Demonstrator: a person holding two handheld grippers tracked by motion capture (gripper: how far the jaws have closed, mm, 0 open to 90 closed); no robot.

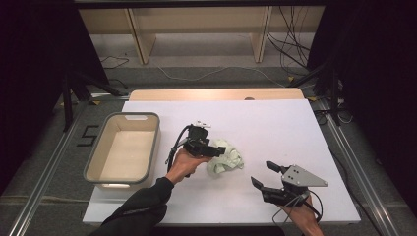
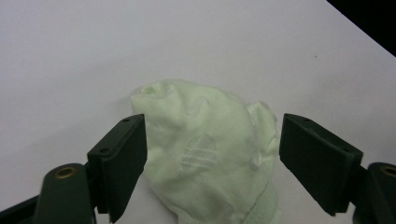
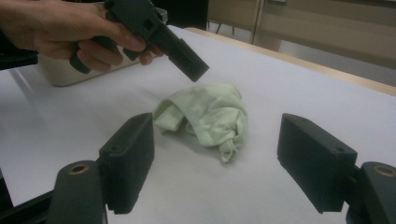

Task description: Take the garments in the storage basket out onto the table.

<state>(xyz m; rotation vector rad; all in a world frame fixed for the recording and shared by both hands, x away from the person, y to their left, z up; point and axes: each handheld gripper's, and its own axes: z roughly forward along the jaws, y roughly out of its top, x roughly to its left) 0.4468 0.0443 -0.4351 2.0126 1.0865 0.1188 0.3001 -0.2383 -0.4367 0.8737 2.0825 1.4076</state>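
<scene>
Beige and grey-rimmed, a plastic bin (image 1: pixel 123 147) sits at the left of the white table (image 1: pixel 275 123), its inside bare, its near wall lit from below. Just to the right of it the person's left hand (image 1: pixel 183 164) comes in from the bottom edge in a dark sleeve (image 1: pixel 140 209) and holds the left gripper (image 1: pixel 219 151) low over the middle of the board, its black cable looping back toward the bin. Its jaws stand wide apart; in the left gripper view the two black pads flank a crumpled pale green cloth (image 2: pixel 205 149) that lies on the table between them, the left pad close against the fabric's edge and the right one clear of it, so nothing is gripped. The cloth (image 1: pixel 225 157) is bunched in a loose heap with a faint printed mark on its upper fold, resting just right of the bin and near the board's centre. Farther right and nearer the person, well apart from the cloth, the right hand (image 1: pixel 305 216) holds the right gripper (image 1: pixel 263 174) with its grey three-cornered plate on top; its jaws also stand wide and hold nothing, and they point toward the cloth (image 3: pixel 205 119) across bare table.
</scene>
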